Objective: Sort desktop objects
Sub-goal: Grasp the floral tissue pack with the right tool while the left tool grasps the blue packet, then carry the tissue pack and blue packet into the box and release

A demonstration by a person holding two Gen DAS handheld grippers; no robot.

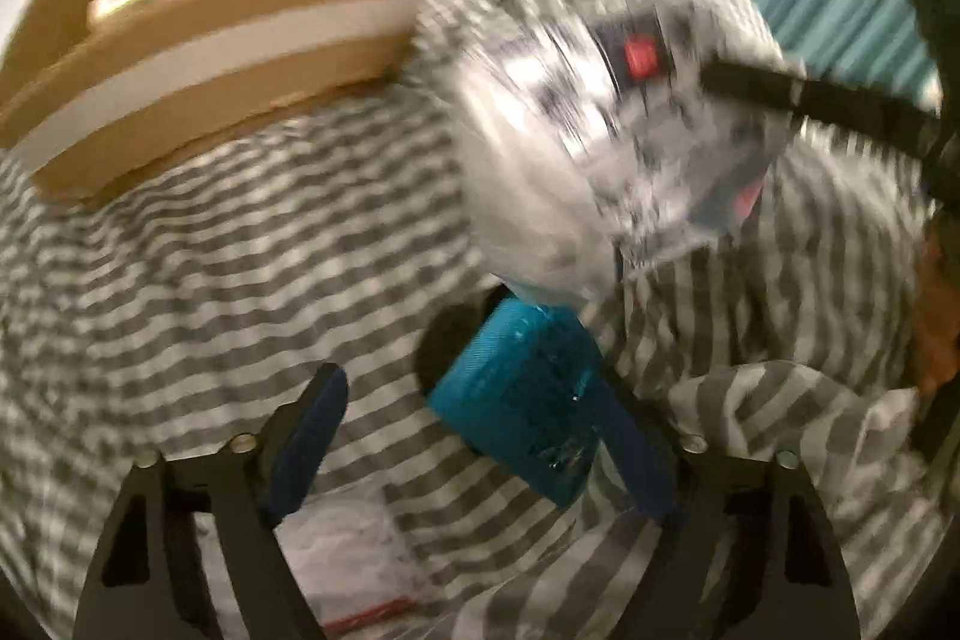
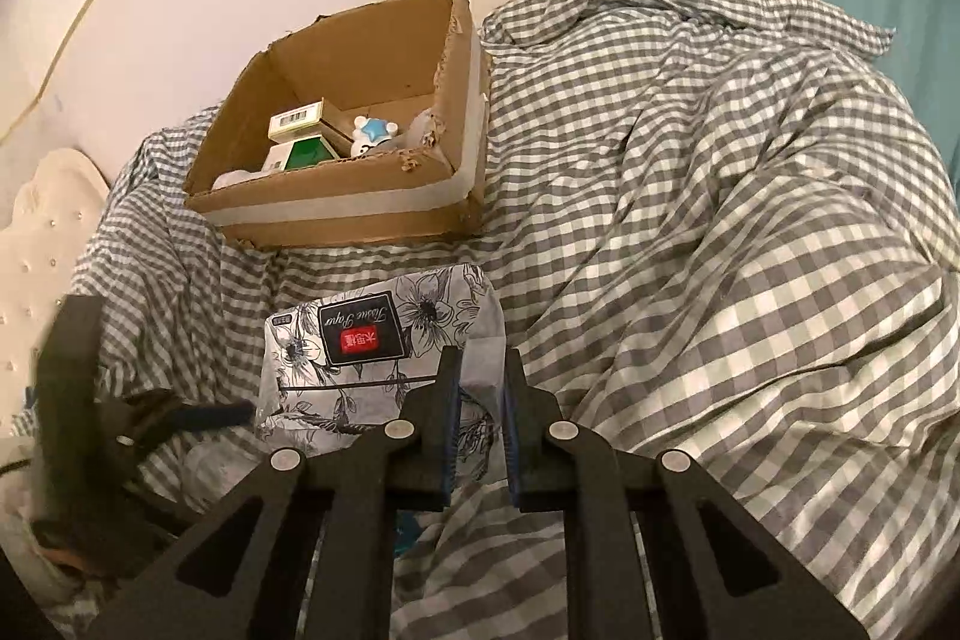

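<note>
Gripping tissue pack (image 2: 384,358) by its edge, my right gripper (image 2: 480,400) jaws narrow | pack raised over checked cloth (image 2: 720,220), near cardboard box (image 2: 336,214) | left gripper (image 1: 474,436) spread wide, unloaded

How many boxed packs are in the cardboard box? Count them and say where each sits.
2, both toward the left of the cardboard box: a pale pack with a barcode on top, and a green pack just in front of it. More may lie hidden behind the front wall.

Dim, warm indoor light; left wrist view heavily motion-blurred — right sharp, both fisheye-bent at edges.
</note>
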